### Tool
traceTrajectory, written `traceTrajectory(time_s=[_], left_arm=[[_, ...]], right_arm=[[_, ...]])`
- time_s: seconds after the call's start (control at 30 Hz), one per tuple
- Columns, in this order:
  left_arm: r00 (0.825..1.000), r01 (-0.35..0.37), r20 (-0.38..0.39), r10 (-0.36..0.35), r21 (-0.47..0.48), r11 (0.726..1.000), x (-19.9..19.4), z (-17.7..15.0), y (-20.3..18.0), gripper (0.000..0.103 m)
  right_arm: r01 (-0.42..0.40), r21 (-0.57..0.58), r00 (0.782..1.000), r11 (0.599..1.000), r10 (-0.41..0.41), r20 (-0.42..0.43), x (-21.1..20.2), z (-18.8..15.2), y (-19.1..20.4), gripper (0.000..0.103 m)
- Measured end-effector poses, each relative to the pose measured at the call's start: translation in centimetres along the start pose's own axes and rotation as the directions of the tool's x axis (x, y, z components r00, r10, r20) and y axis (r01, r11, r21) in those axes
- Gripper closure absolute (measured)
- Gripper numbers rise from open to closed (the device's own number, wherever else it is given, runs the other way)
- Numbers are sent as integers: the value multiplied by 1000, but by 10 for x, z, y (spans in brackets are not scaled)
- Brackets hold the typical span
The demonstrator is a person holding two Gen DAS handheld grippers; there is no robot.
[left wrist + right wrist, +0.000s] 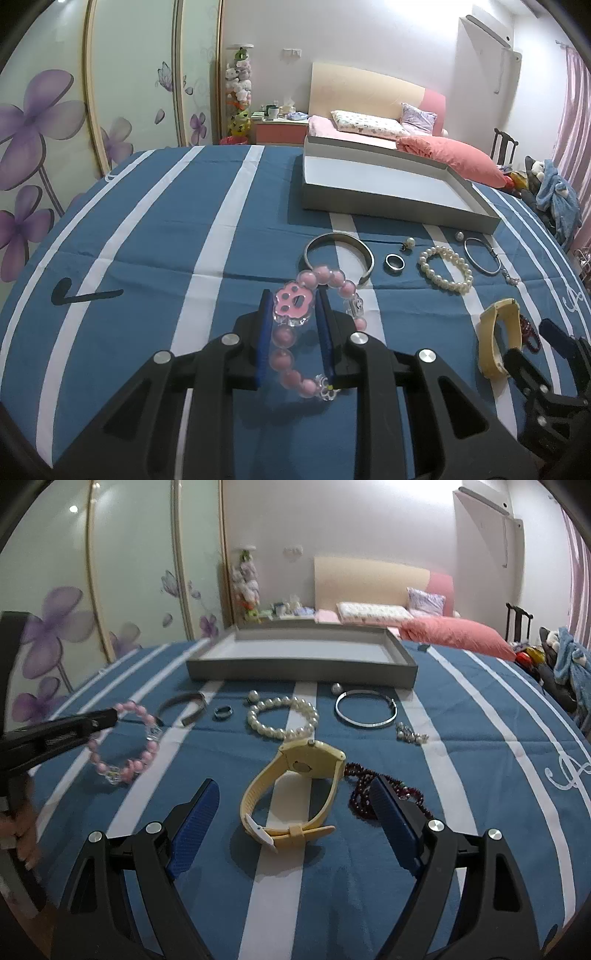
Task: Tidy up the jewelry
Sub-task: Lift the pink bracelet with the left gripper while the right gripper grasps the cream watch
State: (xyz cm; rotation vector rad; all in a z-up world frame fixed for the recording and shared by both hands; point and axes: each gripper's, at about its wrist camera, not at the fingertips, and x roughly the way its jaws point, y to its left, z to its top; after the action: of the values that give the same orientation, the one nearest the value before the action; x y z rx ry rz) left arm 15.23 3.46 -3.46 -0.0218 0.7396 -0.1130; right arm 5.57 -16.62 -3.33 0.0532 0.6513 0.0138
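The left gripper (293, 308) is pinched on the pink bead bracelet (314, 328), its blue pads (263, 343) pressing either side of the paw-shaped charm, and the bracelet hangs lifted a little above the striped blue cloth (166, 229). From the right wrist view the same bracelet (125, 738) dangles off the left gripper's tip (107, 718), well to the left of the yellow watch (295, 794).

The right gripper (291, 801) stands wide apart, holding nothing, with the watch lying on the cloth between its two fingers (194, 819) and touching neither. Just to the right of the watch is a heap of dark red beads (373, 790), partly behind the right-hand finger.

Beyond the watch lie the rest of the pieces in a loose row: a pearl bracelet (282, 716) straight behind it, a thin silver bangle (365, 709) behind and to the right, a small ring (223, 712) and a wide open cuff (184, 707) behind and to the left. A pearl earring (253, 696) sits just past the pearl bracelet, and a small dangly piece (410, 734) lies to the right of the watch, near the bangle.

Farther behind the watch than all of these sits the shallow grey tray (303, 672).
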Motion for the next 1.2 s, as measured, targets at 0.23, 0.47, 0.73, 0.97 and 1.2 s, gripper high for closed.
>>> traceTrajectory(time_s=[0.23, 0.47, 0.73, 0.97, 1.2], left_arm=[[1000, 7, 7, -7, -3, 1000, 0, 0, 5, 80], [1000, 12, 3, -12, 1, 1000, 0, 0, 4, 80], [1000, 17, 15, -17, 6, 1000, -3, 0, 2, 80], [998, 27, 57, -28, 29, 999, -15, 2, -6, 80], [995, 39, 93, -42, 43, 998, -26, 6, -14, 80]], right_arm=[[57, -11, 996, 998, -58, -70, 16, 2, 4, 19], [27, -3, 992, 1000, -27, -126, 27, 2, 2, 43], [-7, 33, 994, 999, 11, -110, 23, 2, -10, 57], [-33, 34, 998, 999, 35, -56, 14, 5, -13, 59], [-47, 28, 999, 998, 47, 12, 2, 13, -19, 59]])
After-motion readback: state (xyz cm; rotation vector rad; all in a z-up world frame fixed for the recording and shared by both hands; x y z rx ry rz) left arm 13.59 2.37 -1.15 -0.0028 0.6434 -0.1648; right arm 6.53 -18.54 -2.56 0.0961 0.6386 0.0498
